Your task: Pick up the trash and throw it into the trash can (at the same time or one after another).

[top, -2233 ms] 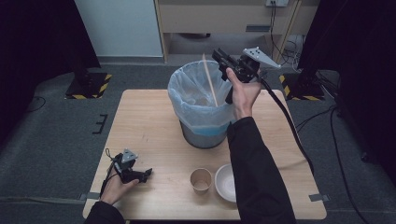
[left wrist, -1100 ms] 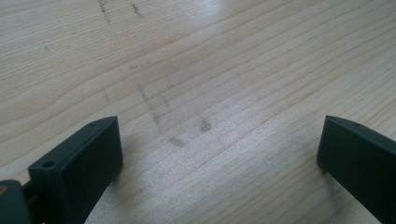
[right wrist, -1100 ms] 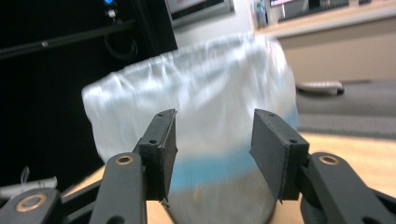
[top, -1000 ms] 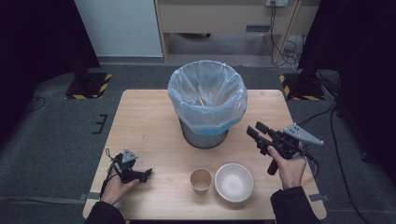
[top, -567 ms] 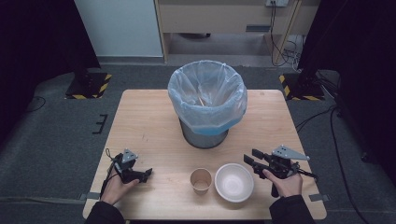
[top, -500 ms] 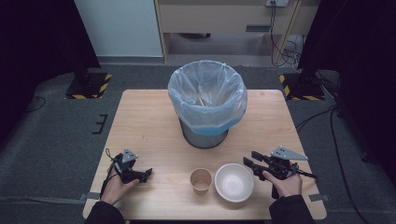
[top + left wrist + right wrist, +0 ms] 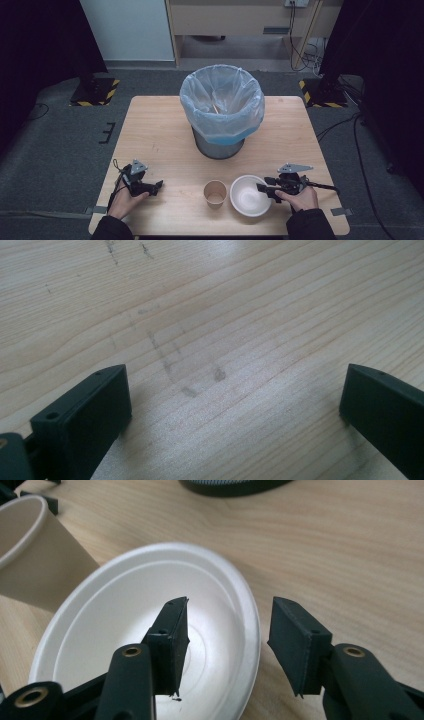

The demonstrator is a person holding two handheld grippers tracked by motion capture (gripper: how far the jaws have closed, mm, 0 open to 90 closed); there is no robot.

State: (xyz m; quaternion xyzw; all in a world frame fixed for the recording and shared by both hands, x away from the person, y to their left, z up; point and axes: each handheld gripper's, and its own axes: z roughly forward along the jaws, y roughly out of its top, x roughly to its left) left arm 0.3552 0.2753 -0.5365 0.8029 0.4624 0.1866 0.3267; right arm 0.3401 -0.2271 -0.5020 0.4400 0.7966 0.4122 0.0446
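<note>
One pale rectangular wooden table (image 7: 150,130), grain faintly scuffed; one round grey bin lined with translucent pale-blue plastic bag (image 7: 221,107), mid-table; one shallow white round bowl (image 7: 248,200) at the near edge, touching nothing; one brown paper cup (image 7: 215,192) just beside it; right gripper (image 7: 227,635), moved slightly nearer the bowl, jaws apart astride its rim; left gripper (image 7: 156,187), unmoved, jaws wide apart over bare wood.

My left black two-jaw gripper (image 7: 156,186): grey three-cornered plate on top, thin black cable looping at its 9 o'clock, blocky matte jaws with small round holes. My right black two-jaw gripper (image 7: 263,188): same grey plate, thicker black cable trailing toward 3 o'clock, brass-coloured rivets at the jaw arms. Black long sleeves (image 7: 311,225) on both my forearms.
</note>
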